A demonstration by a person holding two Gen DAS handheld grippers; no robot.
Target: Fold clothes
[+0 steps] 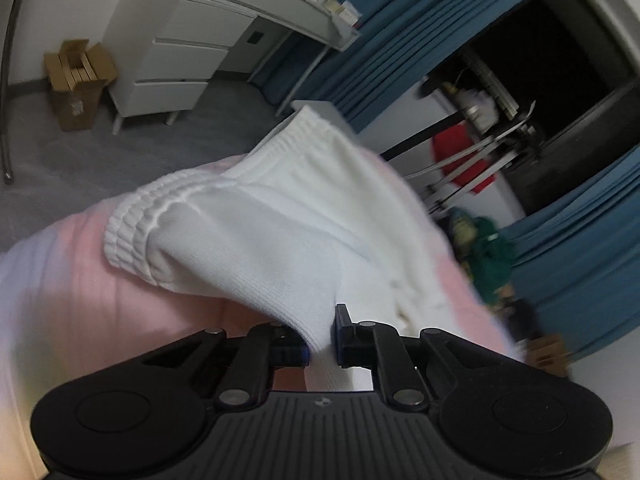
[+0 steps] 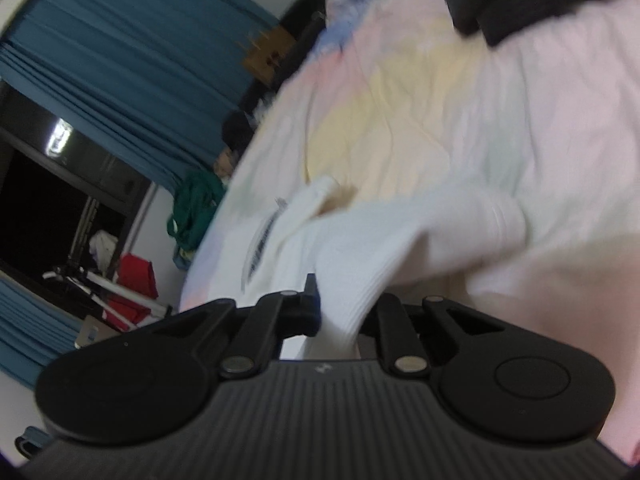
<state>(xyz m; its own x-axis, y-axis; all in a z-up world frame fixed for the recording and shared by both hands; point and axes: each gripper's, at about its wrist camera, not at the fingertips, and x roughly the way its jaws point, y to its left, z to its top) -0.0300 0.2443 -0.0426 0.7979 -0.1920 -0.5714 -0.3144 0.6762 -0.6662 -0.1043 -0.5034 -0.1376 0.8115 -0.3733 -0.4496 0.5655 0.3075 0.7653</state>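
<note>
1. A white garment (image 1: 280, 216) was held above the pastel bed cover (image 1: 72, 264), its ribbed hem bunched at the far end.
2. The left gripper (image 1: 320, 340) was seen with its jaws clamped on a fold of the fabric.
3. The right gripper (image 2: 344, 312) was likewise closed on the garment's ribbed edge (image 2: 360, 292).
4. Blue curtains (image 1: 400, 32) were visible behind.

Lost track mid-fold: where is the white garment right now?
The white garment is pinched by both the left hand-held gripper and the right hand-held gripper, draped over the pink bedspread.
</note>
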